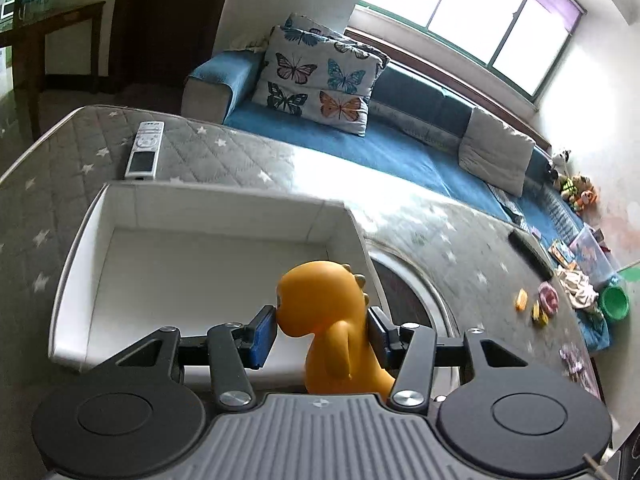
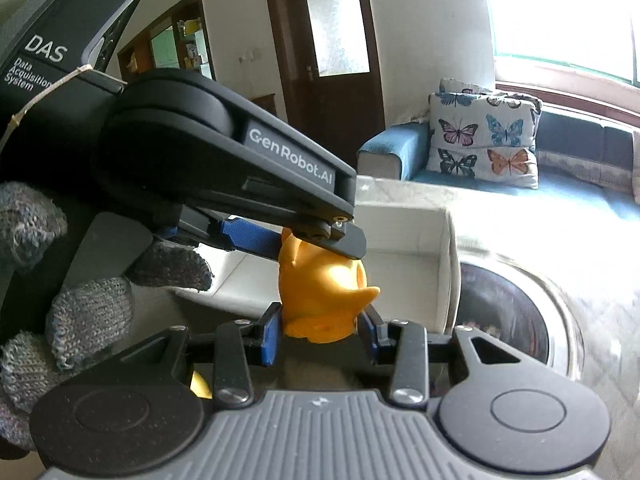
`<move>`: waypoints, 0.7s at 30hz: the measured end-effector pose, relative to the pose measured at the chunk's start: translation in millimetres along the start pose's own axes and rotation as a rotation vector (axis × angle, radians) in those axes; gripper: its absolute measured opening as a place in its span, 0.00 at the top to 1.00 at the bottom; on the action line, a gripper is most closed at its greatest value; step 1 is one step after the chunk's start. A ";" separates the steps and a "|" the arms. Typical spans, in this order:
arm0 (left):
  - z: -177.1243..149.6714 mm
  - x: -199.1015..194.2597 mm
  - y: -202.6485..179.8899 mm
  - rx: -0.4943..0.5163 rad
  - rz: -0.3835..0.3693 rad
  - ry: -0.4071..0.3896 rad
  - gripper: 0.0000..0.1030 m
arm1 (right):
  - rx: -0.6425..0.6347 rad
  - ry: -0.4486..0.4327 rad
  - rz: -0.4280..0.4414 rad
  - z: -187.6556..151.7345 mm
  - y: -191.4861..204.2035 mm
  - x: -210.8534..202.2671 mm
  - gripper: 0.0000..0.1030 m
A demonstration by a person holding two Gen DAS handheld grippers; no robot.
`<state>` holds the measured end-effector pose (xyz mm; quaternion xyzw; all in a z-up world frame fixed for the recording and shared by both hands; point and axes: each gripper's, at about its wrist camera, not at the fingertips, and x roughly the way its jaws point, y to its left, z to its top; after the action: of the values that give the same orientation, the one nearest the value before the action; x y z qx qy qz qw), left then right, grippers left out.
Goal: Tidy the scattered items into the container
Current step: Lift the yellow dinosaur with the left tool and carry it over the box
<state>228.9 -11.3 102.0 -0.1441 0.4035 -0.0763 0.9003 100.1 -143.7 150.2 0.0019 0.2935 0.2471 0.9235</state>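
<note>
An orange toy dinosaur (image 1: 320,292) hangs above the near edge of a white open box (image 1: 220,208). My left gripper (image 1: 322,334) is shut on its head, with a blue pad pressed on each side. In the right wrist view the same dinosaur (image 2: 320,280) lies between the blue pads of my right gripper (image 2: 320,330), which is shut on its lower body. There the left gripper (image 2: 312,244) reaches in from the upper left and clamps the toy from above. The white box (image 2: 400,232) stands just behind the toy and looks empty.
The box rests on a grey star-quilted surface (image 1: 224,152) with a silver remote (image 1: 144,148), a black remote (image 1: 530,254), small yellow and pink toys (image 1: 536,304) and a green bowl (image 1: 614,302). A round metal-rimmed dish (image 2: 512,304) sits right of the box. A gloved hand (image 2: 80,308) holds the left gripper.
</note>
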 end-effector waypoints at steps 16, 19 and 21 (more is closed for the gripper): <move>27.8 102.1 30.0 -0.064 0.003 0.150 0.49 | 0.049 0.147 -0.020 -10.8 -17.1 36.4 0.60; 25.9 108.2 30.3 -0.065 0.002 0.165 0.49 | 0.060 0.153 -0.024 -12.3 -22.2 37.3 0.60; 24.4 110.4 29.6 -0.061 0.001 0.173 0.49 | 0.065 0.157 -0.024 -11.5 -25.3 38.3 0.60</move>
<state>321.0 -6.5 30.2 -0.1643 0.4821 -0.0756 0.8572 132.4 -150.0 116.2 0.0089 0.3728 0.2255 0.9001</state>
